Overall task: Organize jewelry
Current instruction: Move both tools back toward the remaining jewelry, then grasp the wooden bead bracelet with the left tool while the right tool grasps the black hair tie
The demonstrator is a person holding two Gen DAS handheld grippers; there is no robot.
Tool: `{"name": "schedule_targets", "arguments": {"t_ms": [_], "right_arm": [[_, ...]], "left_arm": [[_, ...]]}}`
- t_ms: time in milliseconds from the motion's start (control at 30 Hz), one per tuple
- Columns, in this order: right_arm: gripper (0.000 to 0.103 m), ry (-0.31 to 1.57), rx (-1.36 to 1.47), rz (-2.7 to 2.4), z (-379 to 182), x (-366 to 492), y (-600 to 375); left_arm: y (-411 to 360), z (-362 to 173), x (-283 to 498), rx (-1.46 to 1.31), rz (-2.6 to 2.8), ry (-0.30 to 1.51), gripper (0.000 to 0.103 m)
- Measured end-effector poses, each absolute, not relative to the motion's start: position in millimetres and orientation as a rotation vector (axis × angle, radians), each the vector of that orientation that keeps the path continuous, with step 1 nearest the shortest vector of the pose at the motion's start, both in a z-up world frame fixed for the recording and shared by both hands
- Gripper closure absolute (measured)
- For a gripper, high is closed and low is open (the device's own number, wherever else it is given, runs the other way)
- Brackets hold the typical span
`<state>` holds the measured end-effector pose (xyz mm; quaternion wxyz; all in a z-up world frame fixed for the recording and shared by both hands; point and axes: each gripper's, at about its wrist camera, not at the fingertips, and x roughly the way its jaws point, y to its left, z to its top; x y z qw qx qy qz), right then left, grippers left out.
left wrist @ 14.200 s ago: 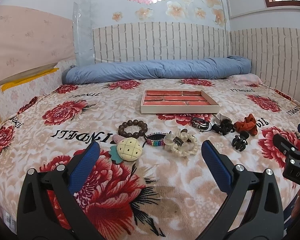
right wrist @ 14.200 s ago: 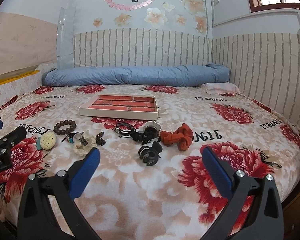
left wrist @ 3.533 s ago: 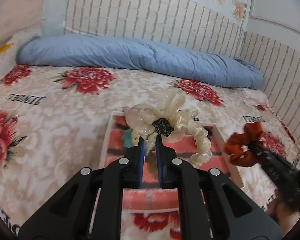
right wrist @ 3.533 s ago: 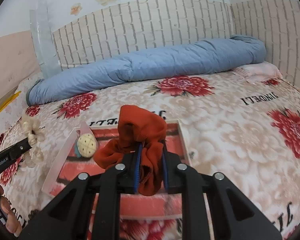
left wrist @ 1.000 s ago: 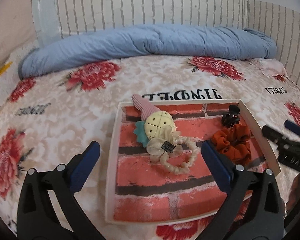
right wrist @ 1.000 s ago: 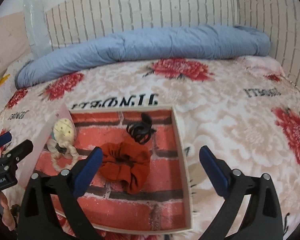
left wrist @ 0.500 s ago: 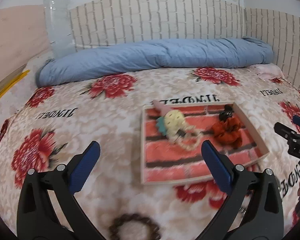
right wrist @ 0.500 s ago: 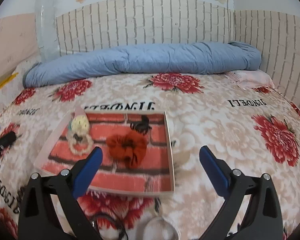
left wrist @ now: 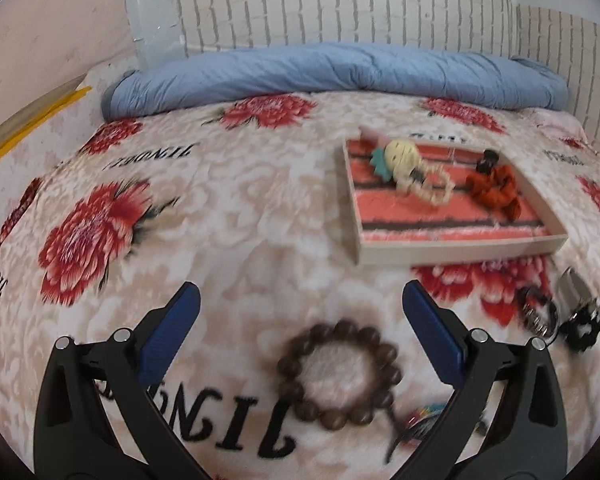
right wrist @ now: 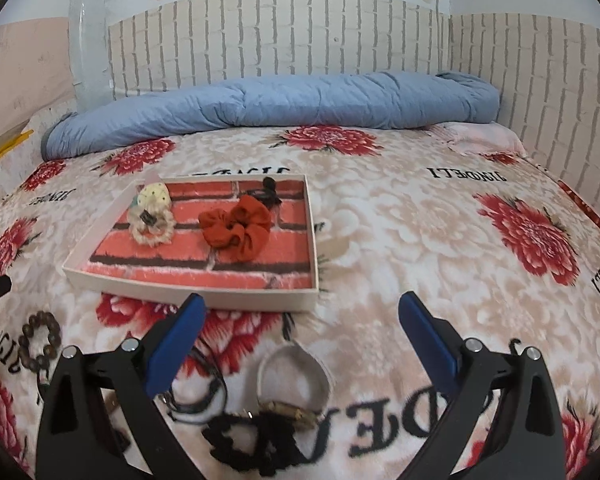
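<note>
Jewelry tray (right wrist: 188,292) is sitting mid-bed, holding four pieces.
I'm hovering my left gripper (left wrist: 300,310), fingers wide apart, over the bead bracelet (left wrist: 340,372) near the bed's front edge; my right gripper (right wrist: 300,312), also spread and empty, is hanging above a pale bangle (right wrist: 294,376) just before the tray, where the orange scrunchie (right wrist: 236,232) is lying.

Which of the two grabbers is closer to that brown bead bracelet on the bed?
Left. The bead bracelet lies right between the open left gripper's fingers; the right gripper is off to its right, over a white bangle.
</note>
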<state>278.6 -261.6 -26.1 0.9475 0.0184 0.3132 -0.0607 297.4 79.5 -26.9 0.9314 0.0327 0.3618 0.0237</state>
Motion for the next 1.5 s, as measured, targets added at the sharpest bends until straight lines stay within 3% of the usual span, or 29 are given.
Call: {"name": "schedule_targets", "arguments": {"t_ms": [433, 567, 667, 900, 1500], "right_arm": [[0.009, 0.696, 0.041, -0.166, -61.1, 237.4, -268.7], [0.022, 0.715, 0.022, -0.158, -67.6, 230.6, -263.4], [0.025, 0.736, 0.020, -0.153, -75.8, 227.6, -261.1], [0.036, 0.770, 0.035, -0.149, -84.7, 227.0, -260.8], [0.045, 0.840, 0.048, -0.141, -101.1, 233.2, -260.0]], "left_arm": [[111.5, -59.9, 269.5, -0.024, 0.063, 0.790, 0.006], [112.0, -66.8, 268.7, -0.011, 0.076, 0.794, 0.008], [110.3, -73.6, 272.6, 0.000, 0.072, 0.818, 0.015], [105.4, -84.4, 279.5, 0.016, 0.069, 0.849, 0.018], [105.5, -99.5, 292.8, 0.011, 0.069, 0.906, 0.031]]}}
